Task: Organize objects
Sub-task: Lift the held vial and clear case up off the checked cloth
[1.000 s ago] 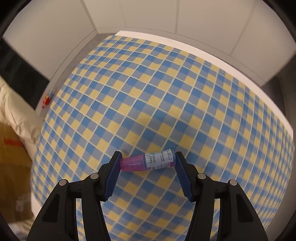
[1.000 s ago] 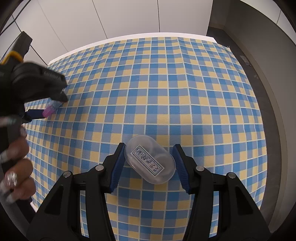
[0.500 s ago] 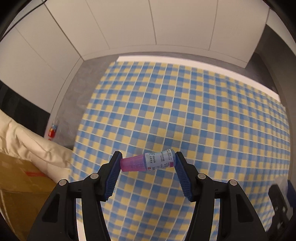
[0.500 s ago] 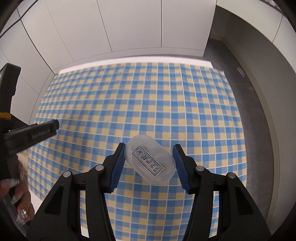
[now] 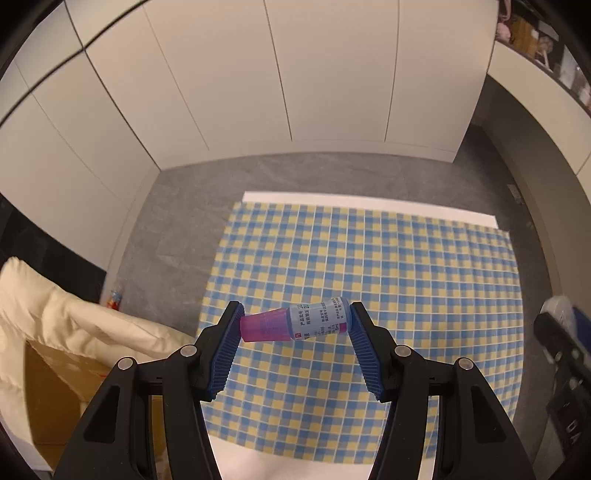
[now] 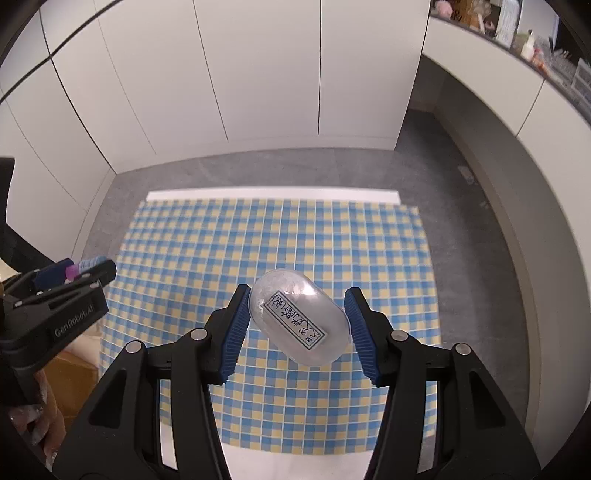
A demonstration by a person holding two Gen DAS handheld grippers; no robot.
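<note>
My left gripper (image 5: 295,325) is shut on a small bottle (image 5: 295,324) with a pink cap and a blue printed label, held crosswise high above the checked tablecloth (image 5: 369,266). My right gripper (image 6: 297,319) is shut on a clear oval plastic case (image 6: 299,317) with a handwritten label, also high over the cloth. In the right wrist view the left gripper (image 6: 79,271) shows at the left edge with the bottle (image 6: 86,266) in it. At the right edge of the left wrist view part of the right gripper's body shows.
The blue-and-yellow checked cloth (image 6: 295,240) covers a white table on a grey floor (image 5: 177,221). White cabinet doors (image 6: 258,74) line the back. A cream cushion (image 5: 55,317) and a cardboard box (image 5: 55,398) lie to the left. A shelf with clutter (image 6: 517,22) runs at the upper right.
Both grippers have risen well above the table with their objects still held; the cloth looks much smaller and the floor and cabinets have come into view. The left gripper has rolled somewhat.
</note>
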